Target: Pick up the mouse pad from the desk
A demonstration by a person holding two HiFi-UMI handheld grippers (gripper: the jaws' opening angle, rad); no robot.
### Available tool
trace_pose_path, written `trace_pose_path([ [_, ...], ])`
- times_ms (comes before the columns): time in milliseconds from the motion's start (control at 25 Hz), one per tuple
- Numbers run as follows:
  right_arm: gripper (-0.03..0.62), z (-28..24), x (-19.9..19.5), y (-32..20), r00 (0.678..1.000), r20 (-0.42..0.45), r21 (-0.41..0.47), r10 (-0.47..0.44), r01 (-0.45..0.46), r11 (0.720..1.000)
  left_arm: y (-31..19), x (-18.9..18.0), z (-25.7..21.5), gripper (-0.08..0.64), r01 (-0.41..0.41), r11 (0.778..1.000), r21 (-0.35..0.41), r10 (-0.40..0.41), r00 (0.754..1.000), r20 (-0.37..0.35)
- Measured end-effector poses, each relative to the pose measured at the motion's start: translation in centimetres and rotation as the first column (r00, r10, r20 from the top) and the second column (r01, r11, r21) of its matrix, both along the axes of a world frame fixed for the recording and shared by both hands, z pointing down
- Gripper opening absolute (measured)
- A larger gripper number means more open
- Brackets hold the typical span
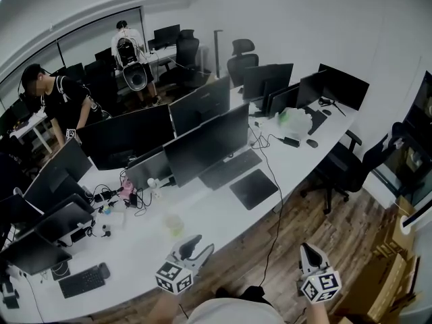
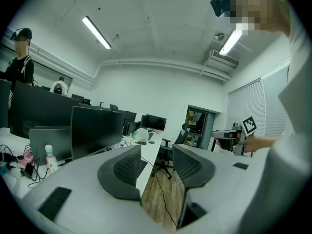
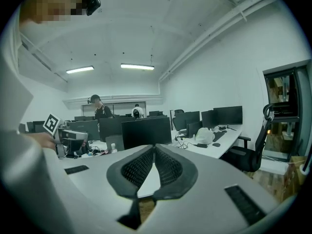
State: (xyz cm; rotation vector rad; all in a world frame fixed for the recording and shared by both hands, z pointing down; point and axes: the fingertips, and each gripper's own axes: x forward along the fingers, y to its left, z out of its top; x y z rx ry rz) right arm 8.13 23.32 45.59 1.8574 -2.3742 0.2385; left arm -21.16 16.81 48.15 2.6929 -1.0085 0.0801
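While both grippers hang low at the near edge of the head view, the dark mouse pad (image 1: 254, 188) lies flat on the long white tabletop (image 1: 202, 225), well apart from either of them. It sits close to the front edge of the tabletop, just beside the black keyboard (image 1: 229, 169) that lies before a wide dark monitor (image 1: 206, 144). A thin black cable (image 1: 276, 204) runs past the right side of the pad and drops over the edge to the wooden floor (image 1: 283, 241). The left gripper (image 1: 198, 246) is over the near rim of the tabletop and points up the frame toward the monitors. Its own view shows its jaws standing apart with nothing between them, only the floor and the tabletop's edge showing through the gap. The right gripper (image 1: 309, 250) is over the floor, off the tabletop. In its own view its jaws are closed, the tips meeting, and they grip nothing. Farther along the tabletop, a black office chair (image 1: 344, 164) stands at the right. At the far left, a person in a dark shirt (image 1: 64, 100) bends over behind the row of monitors.
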Motion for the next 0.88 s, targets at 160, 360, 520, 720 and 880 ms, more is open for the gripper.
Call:
trace_pose_path([
  [160, 0.025, 0.0, 0.5, -0.1, 1.0, 0.0, 0.0, 0.022, -0.022, 1.0, -0.6, 0.0, 0.3, 0.216, -0.006, 1.0, -0.008, 0.006, 1.0, 0.003],
  [360, 0.023, 0.9, 1.0, -1.0, 0.999, 0.018, -0.016, 0.028, -0.028, 0.999, -1.3, 0.3, 0.7, 0.222, -0.003, 1.0, -0.015, 0.003, 1.0, 0.008],
  [520, 0.024, 1.0, 1.3, -2.8, 1.0, 0.022, -0.015, 0.005, -0.005, 1.0, -2.5, 0.7, 0.7, 0.23, 0.012, 1.0, -0.02, -0.012, 1.0, 0.017],
  [720, 0.023, 1.3, 3.0, -6.2, 0.999, 0.031, -0.025, -0.024, 0.024, 0.999, -4.7, 2.1, 0.7, 0.233, 0.047, 0.999, -0.026, -0.047, 0.999, 0.021],
  [880, 0.023, 1.5, 4.9, -9.3, 0.998, 0.035, -0.034, -0.052, 0.054, 0.998, -6.7, 4.0, 0.8, 0.233, 0.067, 0.997, -0.037, -0.066, 0.997, 0.029],
])
